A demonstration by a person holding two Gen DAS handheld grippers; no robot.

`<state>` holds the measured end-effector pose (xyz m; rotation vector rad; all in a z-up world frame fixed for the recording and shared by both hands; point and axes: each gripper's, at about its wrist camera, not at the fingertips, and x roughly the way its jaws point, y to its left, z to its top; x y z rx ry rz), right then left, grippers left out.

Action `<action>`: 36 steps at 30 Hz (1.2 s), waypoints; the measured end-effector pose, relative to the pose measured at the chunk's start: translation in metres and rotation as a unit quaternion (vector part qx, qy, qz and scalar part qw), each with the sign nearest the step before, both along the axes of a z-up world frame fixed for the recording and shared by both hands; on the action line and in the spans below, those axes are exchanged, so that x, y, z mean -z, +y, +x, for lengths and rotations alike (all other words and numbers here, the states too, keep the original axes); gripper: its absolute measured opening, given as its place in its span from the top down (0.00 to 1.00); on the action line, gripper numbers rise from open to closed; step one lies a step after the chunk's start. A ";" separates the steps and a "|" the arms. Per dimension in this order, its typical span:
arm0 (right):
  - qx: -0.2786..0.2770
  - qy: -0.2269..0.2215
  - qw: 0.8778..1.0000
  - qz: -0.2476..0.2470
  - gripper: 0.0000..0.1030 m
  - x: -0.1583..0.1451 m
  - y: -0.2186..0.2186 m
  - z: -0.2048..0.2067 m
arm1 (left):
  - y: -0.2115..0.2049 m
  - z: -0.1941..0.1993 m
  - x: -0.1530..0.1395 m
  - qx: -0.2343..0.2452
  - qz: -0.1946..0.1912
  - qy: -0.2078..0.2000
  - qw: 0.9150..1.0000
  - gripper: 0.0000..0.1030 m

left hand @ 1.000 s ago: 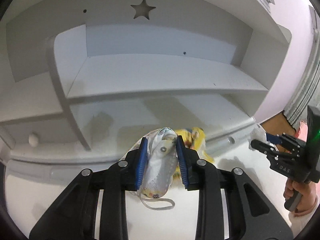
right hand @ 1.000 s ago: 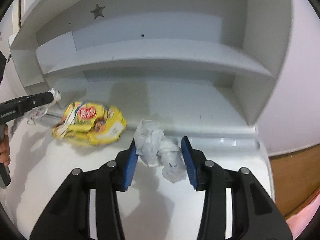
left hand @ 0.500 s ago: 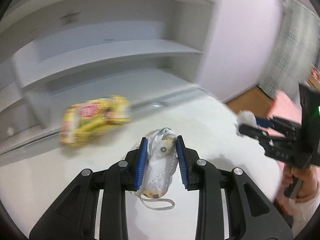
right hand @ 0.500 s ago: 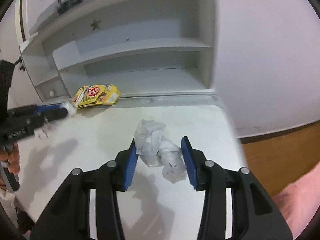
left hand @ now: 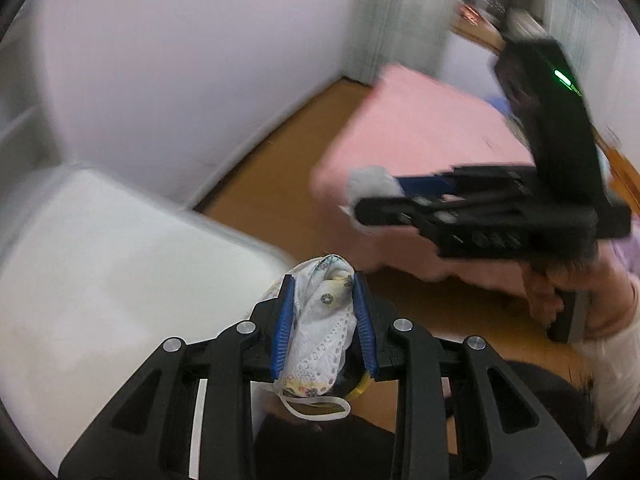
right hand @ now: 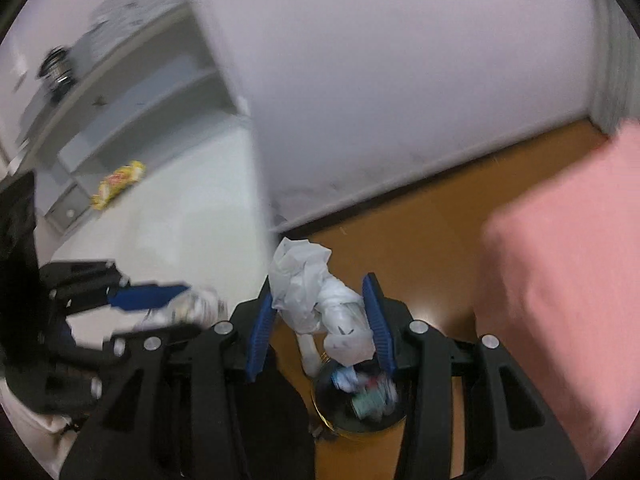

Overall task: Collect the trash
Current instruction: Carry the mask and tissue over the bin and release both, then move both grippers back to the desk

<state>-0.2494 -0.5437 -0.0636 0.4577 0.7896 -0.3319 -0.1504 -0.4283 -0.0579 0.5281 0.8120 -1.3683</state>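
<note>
My left gripper (left hand: 322, 292) is shut on a crumpled patterned face mask (left hand: 318, 332), held past the white desk's corner (left hand: 224, 236) above the floor. My right gripper (right hand: 320, 304) is shut on a crumpled white tissue (right hand: 316, 300) and hangs over a round trash bin (right hand: 360, 404) with several bits of rubbish inside. The right gripper and its tissue (left hand: 372, 188) also show in the left wrist view; the left gripper (right hand: 160, 304) shows blurred in the right wrist view. A yellow snack wrapper (right hand: 116, 184) lies far back on the desk.
A pink bed (right hand: 560, 264) stands to the right over an orange-brown wood floor (right hand: 420, 232). A pale wall (right hand: 400, 80) rises behind. White shelves (right hand: 132, 92) stand at the back of the desk (right hand: 168, 232). A yellow bin rim (left hand: 358, 390) peeks below the mask.
Both grippers have swung right and away from the desk and shelves, carrying the mask and the tissue. They now hang over the floor by the bed, with the bin below the right gripper.
</note>
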 end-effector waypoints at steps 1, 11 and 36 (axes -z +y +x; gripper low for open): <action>0.009 0.007 1.000 0.017 0.58 0.012 -0.008 -0.011 | -0.009 -0.013 0.011 0.015 0.010 0.005 1.000 0.72; 0.047 0.154 0.957 0.240 0.58 0.239 -0.062 -0.038 | -0.081 -0.040 0.218 0.054 0.211 0.012 0.976 0.73; 0.105 0.293 0.899 0.309 0.59 0.420 -0.063 0.022 | -0.118 0.017 0.350 -0.013 0.360 0.097 0.928 0.74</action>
